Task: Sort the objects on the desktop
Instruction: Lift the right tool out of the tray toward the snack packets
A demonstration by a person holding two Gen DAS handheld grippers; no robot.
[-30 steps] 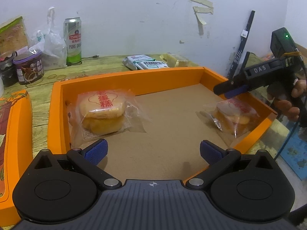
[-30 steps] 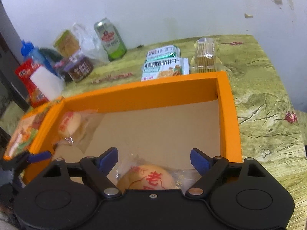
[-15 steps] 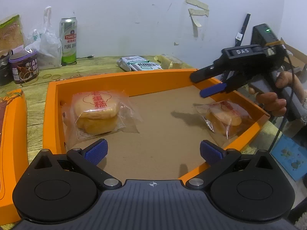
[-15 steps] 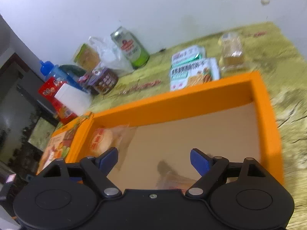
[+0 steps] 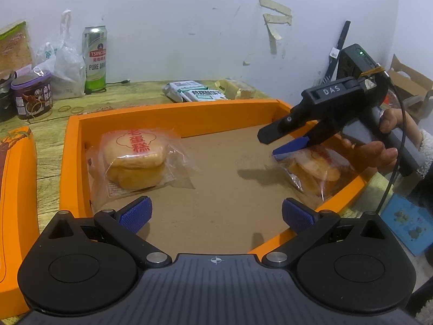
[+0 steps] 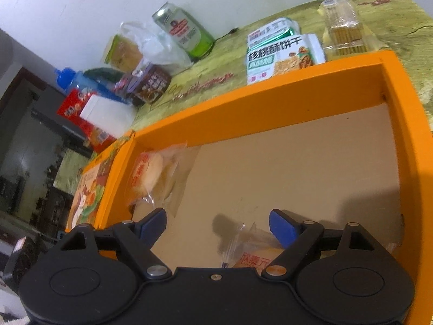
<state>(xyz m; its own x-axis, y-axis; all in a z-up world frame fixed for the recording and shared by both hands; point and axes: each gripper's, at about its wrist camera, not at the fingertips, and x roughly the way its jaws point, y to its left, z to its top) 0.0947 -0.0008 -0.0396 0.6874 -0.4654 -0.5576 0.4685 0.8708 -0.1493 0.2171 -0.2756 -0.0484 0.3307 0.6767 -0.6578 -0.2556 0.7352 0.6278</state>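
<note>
An orange tray (image 5: 176, 111) with a brown floor holds two wrapped round cakes. One cake (image 5: 135, 157) lies at its left end, far from both grippers. The other cake (image 5: 316, 168) lies at the right end, under my right gripper (image 5: 268, 145). That gripper hangs just above it, its jaws opening and its pads off the wrapper. In the right wrist view the right gripper (image 6: 216, 219) shows this cake (image 6: 251, 257) low between its fingers, mostly hidden by the body, with the left cake (image 6: 151, 173) farther off. My left gripper (image 5: 216, 211) stands open over the tray's near edge, holding nothing.
Behind the tray (image 6: 270, 103) stand a green beer can (image 5: 94, 57), a plastic bag (image 5: 65, 73), a dark jar (image 5: 32, 94), biscuit packs (image 5: 194, 93) and a clear cracker box (image 6: 343, 24). An orange lid (image 5: 16, 189) lies left. A person's hand (image 5: 379, 149) grips the right gripper.
The right gripper has swung inward over the tray, rolled and sunk toward the right cake. The left gripper and both cakes have stayed put.
</note>
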